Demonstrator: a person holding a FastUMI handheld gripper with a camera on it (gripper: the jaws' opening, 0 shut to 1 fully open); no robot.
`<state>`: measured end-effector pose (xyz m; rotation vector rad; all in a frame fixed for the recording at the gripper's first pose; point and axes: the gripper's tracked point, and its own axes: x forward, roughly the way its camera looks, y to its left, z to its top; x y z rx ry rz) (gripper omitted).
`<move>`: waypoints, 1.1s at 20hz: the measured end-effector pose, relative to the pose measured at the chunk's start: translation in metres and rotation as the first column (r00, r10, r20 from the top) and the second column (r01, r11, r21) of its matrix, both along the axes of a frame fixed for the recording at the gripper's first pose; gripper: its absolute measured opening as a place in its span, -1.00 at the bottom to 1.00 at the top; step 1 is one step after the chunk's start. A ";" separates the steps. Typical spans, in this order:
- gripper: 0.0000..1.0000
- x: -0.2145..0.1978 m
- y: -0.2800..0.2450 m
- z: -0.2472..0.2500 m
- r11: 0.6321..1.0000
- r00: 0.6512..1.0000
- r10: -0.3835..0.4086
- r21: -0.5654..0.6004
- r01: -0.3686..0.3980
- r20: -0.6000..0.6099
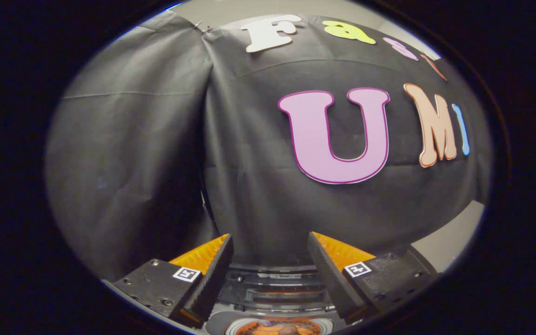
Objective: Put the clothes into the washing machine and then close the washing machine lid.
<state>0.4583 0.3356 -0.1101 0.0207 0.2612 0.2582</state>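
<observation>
Gripper [270, 246] held level, its 2 fingers [212, 274] spread wide apart, nothing clamped or touched between them. Square markers [187, 274] fixed on the finger mounts, 1 on each side. Down in the gap between the fingers, a washing machine [275, 291], seen from above: grey ribbed top and dark slotted panel [277, 294] sitting right under the fingertips, then closer in toward the gripper body a round opening with a pale rim [328, 324]. Inside that opening, orange clothes [268, 328], mostly cut off by the lower limit of the view, so only a sliver visible; lying below and behind the fingertips, not between them. Whether a lid stands open over the drum, cannot tell from here. Beyond the fingertips, straight ahead, the booth wall of black cloth [258, 186], creased, with a vertical fold left of centre. Farther out to the right, past the cloth, a strip of pale grey surface [454, 235].
</observation>
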 end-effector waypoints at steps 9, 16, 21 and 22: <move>0.94 0.040 0.012 -0.049 1.000 1.000 -0.006 -0.027 0.005 -0.014; 0.97 0.034 0.006 -0.083 0.995 0.995 -0.037 -0.091 0.029 -0.096; 0.97 0.035 0.005 -0.079 0.995 0.996 -0.045 -0.093 0.038 -0.073; 0.97 0.034 0.006 -0.079 0.995 0.997 -0.043 -0.090 0.037 -0.066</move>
